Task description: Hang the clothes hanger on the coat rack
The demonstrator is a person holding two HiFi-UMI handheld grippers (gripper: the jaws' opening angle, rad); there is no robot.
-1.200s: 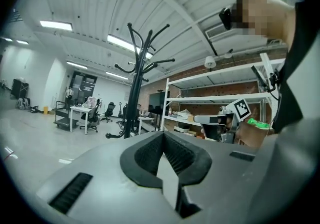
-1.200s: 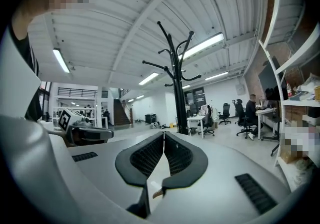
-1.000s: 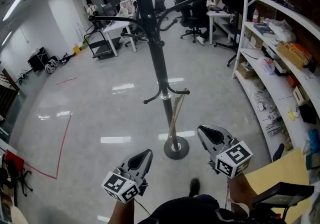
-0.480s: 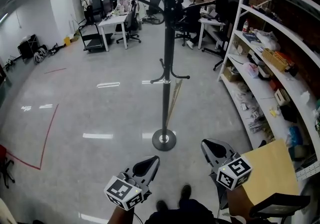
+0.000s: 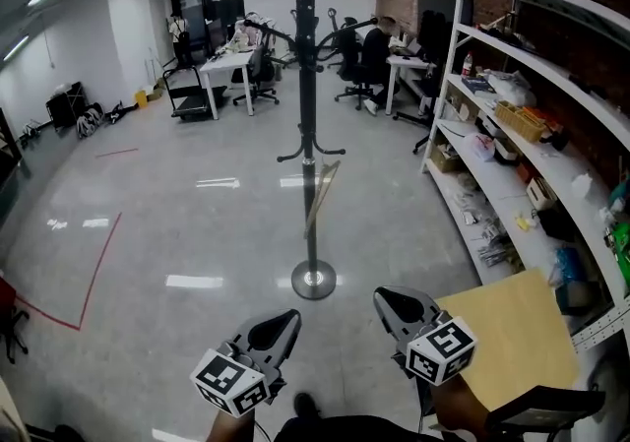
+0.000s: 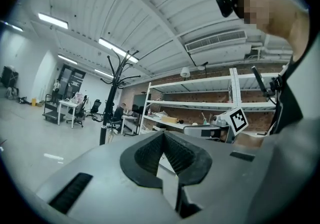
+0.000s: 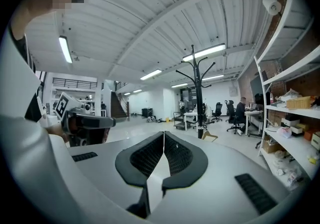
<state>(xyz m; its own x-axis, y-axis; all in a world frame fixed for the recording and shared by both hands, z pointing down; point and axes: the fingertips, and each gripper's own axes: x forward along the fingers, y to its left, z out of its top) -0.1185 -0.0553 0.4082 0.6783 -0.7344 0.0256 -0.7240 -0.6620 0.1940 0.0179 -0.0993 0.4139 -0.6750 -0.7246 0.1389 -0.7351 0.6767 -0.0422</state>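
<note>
Hanger (image 7: 210, 136) first: it is pale wood, and it hangs tilted against the pole of the coat rack (image 5: 308, 115), just under the lower ring of hooks and well above the round base. Which hook carries it is too small to tell. From how it lies, I judge the hanging already done.

Both of your tools are well apart from it and low in the head view. The left gripper (image 5: 283, 320) has its ribbed pads pressed together with nothing between them. The right gripper (image 5: 391, 298) is the same: pads meeting along one line and empty. Both point roughly towards the rack across open floor (image 5: 177, 223).

If you have to take the hanger again, expect it to be light and stiff — it will not sag or fold in the jaws. The wood is probably smooth, so a shallow pinch could let it pivot. Hanging from one point, it will likely swing at the first touch.

Take it on one sloping arm close to the neck, or at the middle of the bottom bar, with the pads across the thickness of the wood. Leave the top hook free — it is the part that has to catch the rack's arm.
</note>
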